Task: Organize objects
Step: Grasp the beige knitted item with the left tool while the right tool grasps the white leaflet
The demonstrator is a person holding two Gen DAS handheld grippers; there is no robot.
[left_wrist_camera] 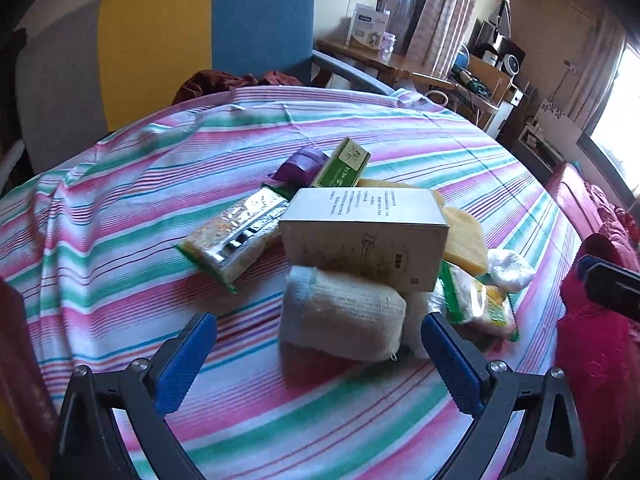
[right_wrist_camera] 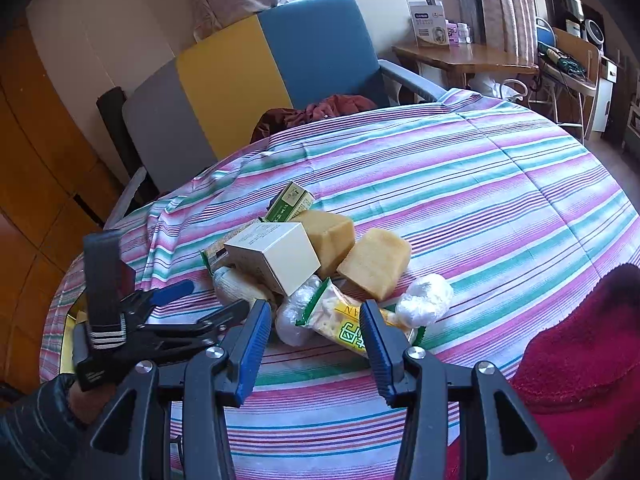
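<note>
A pile of objects lies on the striped tablecloth (left_wrist_camera: 120,248). In it are a white carton (left_wrist_camera: 360,236), a rolled white cloth (left_wrist_camera: 340,320), a silver snack packet (left_wrist_camera: 236,236), a green box (left_wrist_camera: 344,164), a purple item (left_wrist_camera: 300,166), yellow sponges (left_wrist_camera: 464,240) and a green-yellow snack packet (left_wrist_camera: 480,308). My left gripper (left_wrist_camera: 318,322) stands wide open just in front of the rolled cloth, with nothing held. My right gripper (right_wrist_camera: 314,308) hovers open over the green-yellow packet (right_wrist_camera: 348,328) and a plastic-wrapped white bundle (right_wrist_camera: 292,316), gripping neither. In the right wrist view the left gripper (right_wrist_camera: 208,302) sits beside the carton (right_wrist_camera: 276,256).
A blue, yellow and grey chair (right_wrist_camera: 280,60) stands behind the table with a dark red garment (right_wrist_camera: 320,110) on its seat. A red cloth (right_wrist_camera: 580,340) lies at the table's right edge. A wooden desk (right_wrist_camera: 460,58) stands at the back right. A person's dark sleeve (right_wrist_camera: 36,432) is at the lower left.
</note>
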